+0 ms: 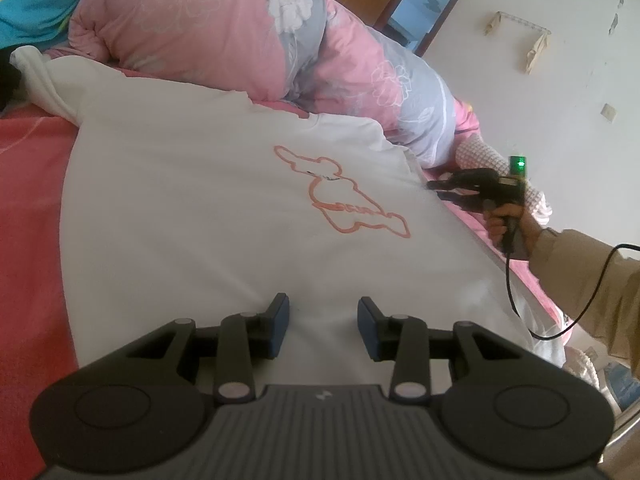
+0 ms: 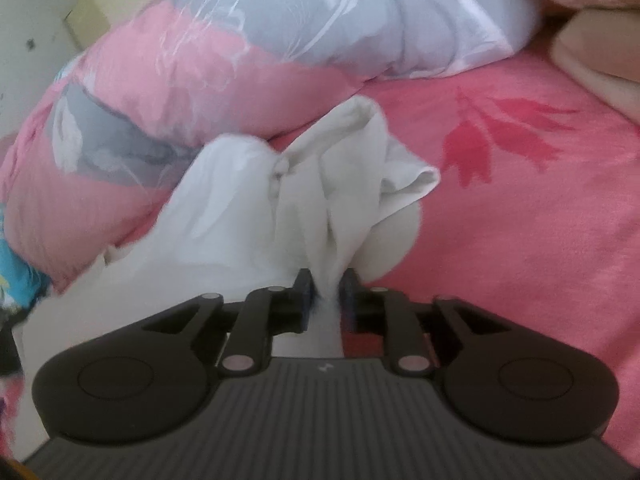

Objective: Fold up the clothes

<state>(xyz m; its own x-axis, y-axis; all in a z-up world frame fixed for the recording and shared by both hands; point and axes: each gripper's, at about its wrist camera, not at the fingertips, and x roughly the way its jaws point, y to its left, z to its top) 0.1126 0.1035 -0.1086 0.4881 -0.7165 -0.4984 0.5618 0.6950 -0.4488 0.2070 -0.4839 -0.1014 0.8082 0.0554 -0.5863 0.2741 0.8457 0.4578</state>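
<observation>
White cotton fills the left wrist view: a T-shirt (image 1: 224, 216) with an orange outline print lies spread flat on the pink bed sheet (image 1: 28, 208), reaching ahead of the left claw (image 1: 323, 322). That claw hovers over the near hem with its blue pads spread and nothing between them. Beyond the shirt, a rolled pink-and-grey floral quilt (image 1: 248, 36) rests along the far side of the bed. To the right, a hand holds the right claw (image 2: 327, 286) at the shirt's right edge; in its own view the pads pinch a bunched sleeve, which rises in loose folds just ahead of it. The pinch looks narrow and takes only a gathered ridge of cloth, so a quick pull could let the sleeve slip free. With the left claw gripping nothing, the whole shirt could drag sideways and wrinkle.
</observation>
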